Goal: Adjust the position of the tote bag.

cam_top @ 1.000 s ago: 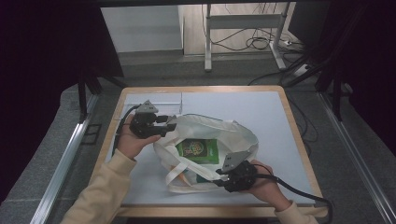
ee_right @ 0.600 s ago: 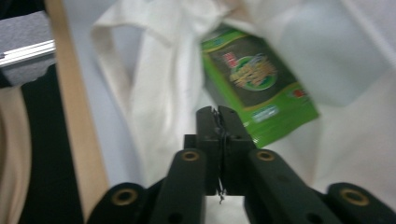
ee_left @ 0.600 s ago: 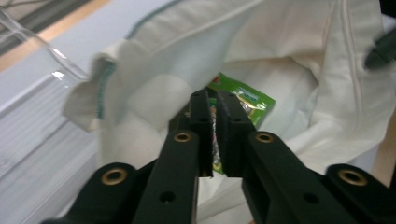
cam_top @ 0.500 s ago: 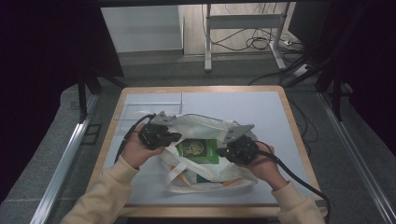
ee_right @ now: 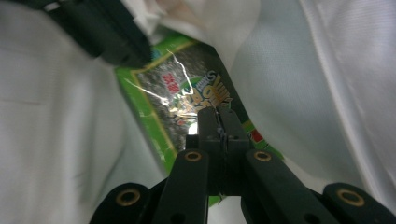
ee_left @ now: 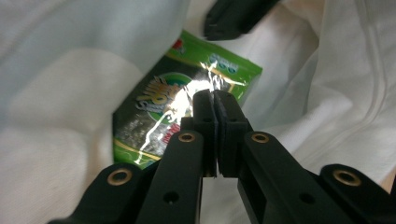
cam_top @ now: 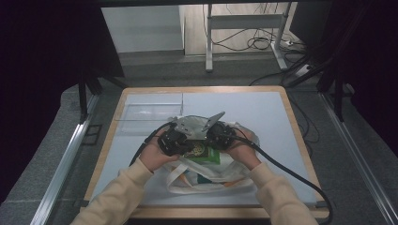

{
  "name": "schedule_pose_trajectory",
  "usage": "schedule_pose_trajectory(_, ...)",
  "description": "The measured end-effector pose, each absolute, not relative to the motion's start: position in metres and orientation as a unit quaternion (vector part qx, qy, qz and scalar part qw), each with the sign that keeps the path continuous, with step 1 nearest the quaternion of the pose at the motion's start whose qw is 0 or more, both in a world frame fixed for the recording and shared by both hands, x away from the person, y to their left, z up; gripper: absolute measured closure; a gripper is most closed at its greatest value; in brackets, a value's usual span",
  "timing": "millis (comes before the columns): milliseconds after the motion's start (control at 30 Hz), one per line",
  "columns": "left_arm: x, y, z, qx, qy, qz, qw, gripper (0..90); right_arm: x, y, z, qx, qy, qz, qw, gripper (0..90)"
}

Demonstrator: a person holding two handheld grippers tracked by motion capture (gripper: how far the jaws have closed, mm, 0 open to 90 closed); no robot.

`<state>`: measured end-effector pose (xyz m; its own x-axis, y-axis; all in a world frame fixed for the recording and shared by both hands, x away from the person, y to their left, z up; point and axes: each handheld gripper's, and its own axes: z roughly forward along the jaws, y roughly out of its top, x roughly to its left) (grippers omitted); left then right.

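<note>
Your two hands meet over the middle of the table, forearms reaching in from the near edge. Your left gripper and right gripper both have their jaws pressed together, with nothing visibly pinched between them. One green snack packet lies inside the one white cloth bag, under both tips. The table is pale with a wooden rim; grey floor lies beyond.

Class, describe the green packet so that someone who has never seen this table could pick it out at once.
Start at the pale table top and find the white cloth bag near its front edge. In the bag's open mouth lies the green packet. It is shiny foil with a bright green border and a dark printed centre, the one colourful thing among white fabric.
</note>
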<state>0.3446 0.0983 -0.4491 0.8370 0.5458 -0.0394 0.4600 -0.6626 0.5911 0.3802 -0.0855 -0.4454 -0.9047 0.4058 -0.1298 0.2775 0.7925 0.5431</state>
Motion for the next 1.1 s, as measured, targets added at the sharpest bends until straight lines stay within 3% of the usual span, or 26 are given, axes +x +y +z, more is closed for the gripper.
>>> schedule_pose_trajectory(267, 0.347, 0.1, -0.466, 0.917, 0.285, 0.047, 0.275, 88.1, 0.397, -0.084, -0.458, 0.203, 0.937, 0.255, 0.124, 88.7)
schedule_pose_trajectory(700, 0.342, 0.105, -0.48, 0.923, 0.288, 0.014, 0.253, 89.2, 0.421, -0.09, -0.467, 0.258, 0.913, 0.259, 0.178, 89.3)
schedule_pose_trajectory(1100, 0.338, 0.108, -0.486, 0.93, 0.279, -0.018, 0.239, 90.0, 0.441, -0.096, -0.471, 0.28, 0.906, 0.258, 0.185, 89.5)
